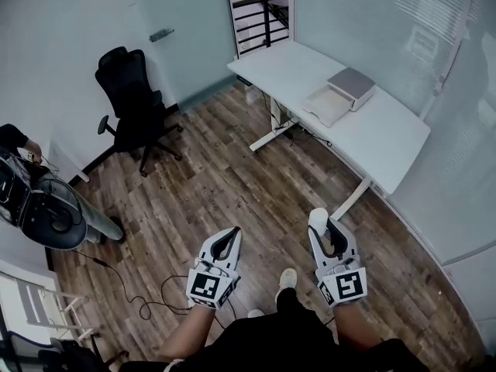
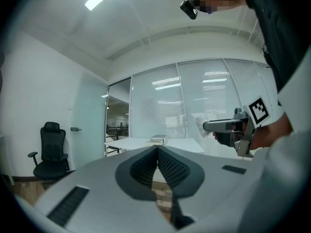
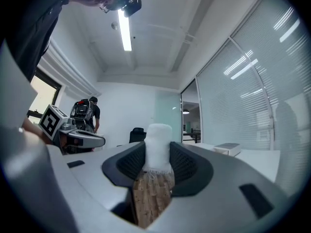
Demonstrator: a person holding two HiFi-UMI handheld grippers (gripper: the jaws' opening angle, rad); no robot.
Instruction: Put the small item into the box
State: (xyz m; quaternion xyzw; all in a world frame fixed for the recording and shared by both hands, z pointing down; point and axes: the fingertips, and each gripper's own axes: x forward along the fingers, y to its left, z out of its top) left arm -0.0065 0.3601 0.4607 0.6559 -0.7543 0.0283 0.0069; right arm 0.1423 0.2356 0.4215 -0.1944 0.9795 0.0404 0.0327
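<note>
Right gripper [image 1: 328,235] clamped on white item [image 1: 318,218], near person, above floor [image 1: 217,184]. Left gripper [image 1: 226,242] jaws together, empty. Box [image 1: 341,93] on far table [image 1: 387,138], well apart. Item grasped; carry and drop left.

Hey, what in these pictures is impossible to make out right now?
Inside of the box: head view, too far and small; both gripper views show it side-on.
The white item: right gripper view, sides covered by the pads of the right tongs; its kind is unclear.
A person at the head view's left edge: cut off by the frame.
</note>
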